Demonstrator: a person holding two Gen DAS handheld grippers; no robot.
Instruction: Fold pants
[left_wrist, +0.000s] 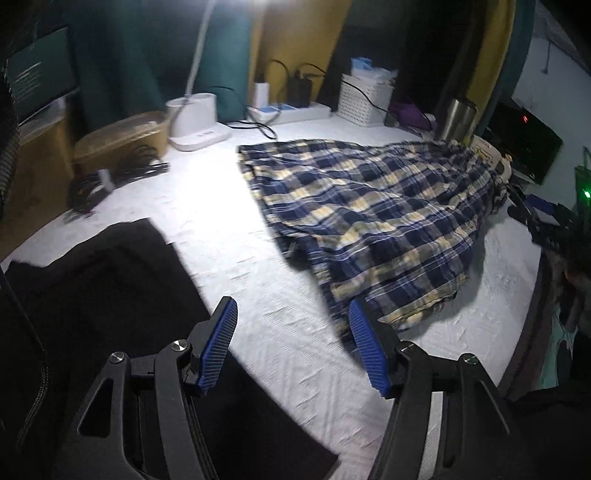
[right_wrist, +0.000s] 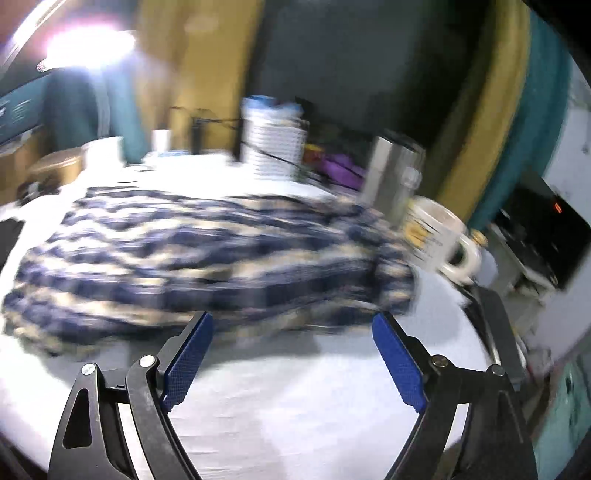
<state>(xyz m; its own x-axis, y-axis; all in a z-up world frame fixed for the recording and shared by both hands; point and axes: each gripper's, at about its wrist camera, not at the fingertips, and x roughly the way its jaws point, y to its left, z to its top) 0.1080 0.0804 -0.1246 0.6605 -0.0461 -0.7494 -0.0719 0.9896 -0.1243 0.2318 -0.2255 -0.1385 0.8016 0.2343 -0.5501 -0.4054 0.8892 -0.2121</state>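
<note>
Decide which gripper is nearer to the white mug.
Right. The right gripper hovers just short of the white mug beside the plaid pants; the left gripper hangs at the pants' opposite end.

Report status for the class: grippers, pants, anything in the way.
Left hand-held gripper open, empty. Right hand-held gripper open, empty. Plaid pants lying on white table. Mug and steel tumbler crowd the far end.
</note>
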